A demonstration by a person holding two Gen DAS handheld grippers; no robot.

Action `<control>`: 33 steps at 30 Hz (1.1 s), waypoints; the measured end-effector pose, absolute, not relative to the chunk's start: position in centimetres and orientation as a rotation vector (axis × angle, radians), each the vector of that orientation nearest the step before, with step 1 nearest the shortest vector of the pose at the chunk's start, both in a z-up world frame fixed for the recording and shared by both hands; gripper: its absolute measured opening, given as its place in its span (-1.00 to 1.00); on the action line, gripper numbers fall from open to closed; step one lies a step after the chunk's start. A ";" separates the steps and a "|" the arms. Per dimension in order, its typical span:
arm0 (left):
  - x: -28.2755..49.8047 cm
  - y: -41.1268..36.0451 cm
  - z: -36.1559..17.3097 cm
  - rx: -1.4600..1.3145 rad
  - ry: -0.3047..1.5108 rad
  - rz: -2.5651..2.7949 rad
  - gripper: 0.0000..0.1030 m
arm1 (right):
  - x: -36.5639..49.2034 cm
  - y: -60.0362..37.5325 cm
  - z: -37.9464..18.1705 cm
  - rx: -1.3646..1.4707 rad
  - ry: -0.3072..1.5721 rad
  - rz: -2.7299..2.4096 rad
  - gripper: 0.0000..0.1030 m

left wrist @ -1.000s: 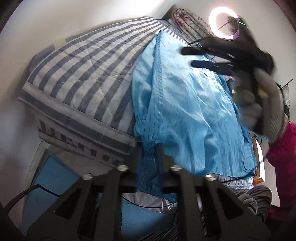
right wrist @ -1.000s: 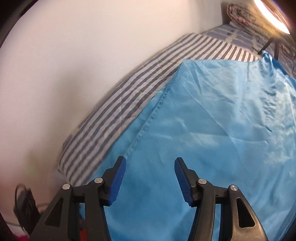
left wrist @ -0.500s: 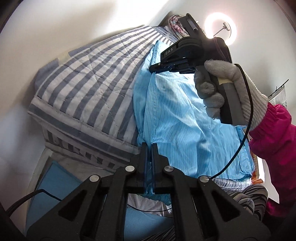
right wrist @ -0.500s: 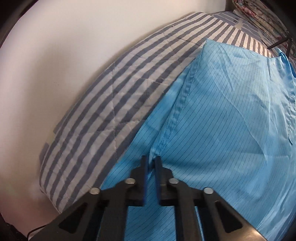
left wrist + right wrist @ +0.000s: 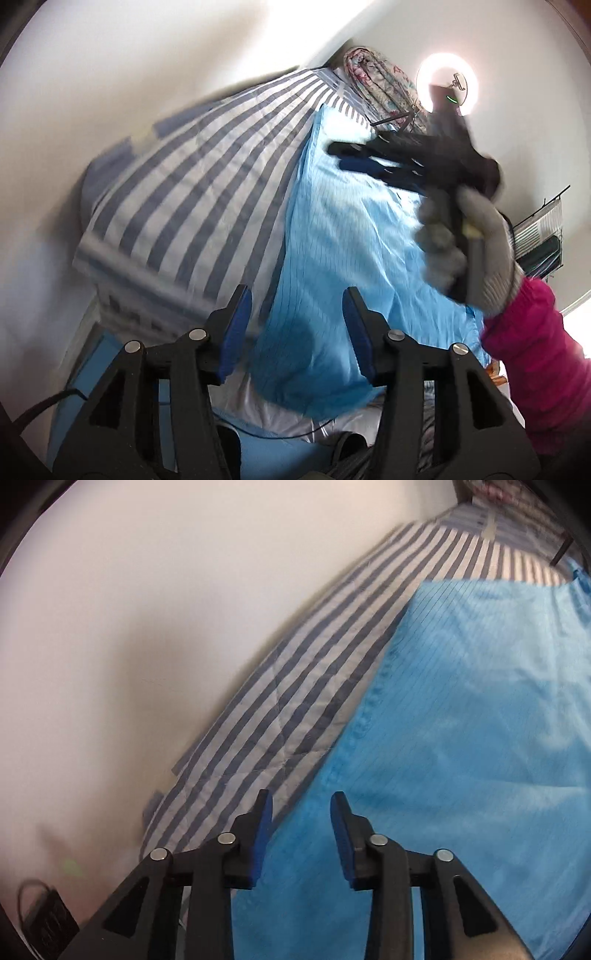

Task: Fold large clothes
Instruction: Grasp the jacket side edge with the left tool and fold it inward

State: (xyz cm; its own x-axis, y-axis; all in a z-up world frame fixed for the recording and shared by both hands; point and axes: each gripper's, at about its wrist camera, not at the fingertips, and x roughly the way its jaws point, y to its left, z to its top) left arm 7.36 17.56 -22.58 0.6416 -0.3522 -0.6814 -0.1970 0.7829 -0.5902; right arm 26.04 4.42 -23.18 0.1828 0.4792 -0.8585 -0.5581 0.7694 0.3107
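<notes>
A light blue pinstriped garment point(image 5: 354, 251) lies spread on a bed with a grey-and-white striped cover point(image 5: 207, 192). In the left wrist view my left gripper point(image 5: 295, 325) hovers over the garment's near left edge; its jaws are opening and the cloth lies below them, not pinched. The right gripper point(image 5: 343, 157), held by a gloved hand point(image 5: 465, 240) in a pink sleeve, hangs blurred over the garment's far part. In the right wrist view my right gripper point(image 5: 301, 819) stands above the garment's point(image 5: 461, 746) left hem, jaws opening, nothing pinched between the blue pads.
A white wall runs along the bed's left side. A floral bundle point(image 5: 376, 81) and a lit ring light point(image 5: 447, 81) stand at the bed's far end. A black box with a cable point(image 5: 44, 919) sits on the floor at lower left. A wire rack point(image 5: 543, 236) hangs at right.
Half a second ago both grippers were shut on the garment's left edge; now both have let go and their jaws have parted. Both hands have shifted, and the views are blurred.
</notes>
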 end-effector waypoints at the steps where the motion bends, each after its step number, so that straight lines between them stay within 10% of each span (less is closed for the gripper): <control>1: 8.2 17.5 -22.5 -0.665 0.895 -0.085 0.00 | 25.9 3.3 -22.6 -0.085 1.163 0.716 -0.31; 14: 14.5 17.0 -25.4 -0.663 0.989 -0.103 -0.04 | 27.7 -6.9 -23.6 -0.109 1.113 0.541 -0.31; 18: 15.4 16.0 -26.2 -0.659 1.018 -0.130 -0.88 | 28.0 -5.4 -26.0 -0.117 1.148 0.550 -0.31; 21: 15.5 15.1 -25.6 -0.625 0.998 -0.123 -0.96 | 29.0 -4.7 -27.7 -0.143 1.171 0.537 -0.30; 27: 14.8 14.9 -23.1 -0.607 0.919 -0.123 -0.99 | 29.8 -3.8 -25.9 -0.078 1.189 0.583 0.36; 33: 14.5 14.6 -22.1 -0.588 0.896 -0.124 -1.00 | 30.1 0.8 -24.2 -0.058 1.219 0.641 0.45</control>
State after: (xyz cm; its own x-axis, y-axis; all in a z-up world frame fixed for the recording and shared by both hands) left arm 14.51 14.60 -22.10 0.6289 -0.3402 -0.6991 -0.1380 0.8361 -0.5310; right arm 30.12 0.79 -24.23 0.1922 0.4265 -0.8838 -0.4867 0.8235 0.2915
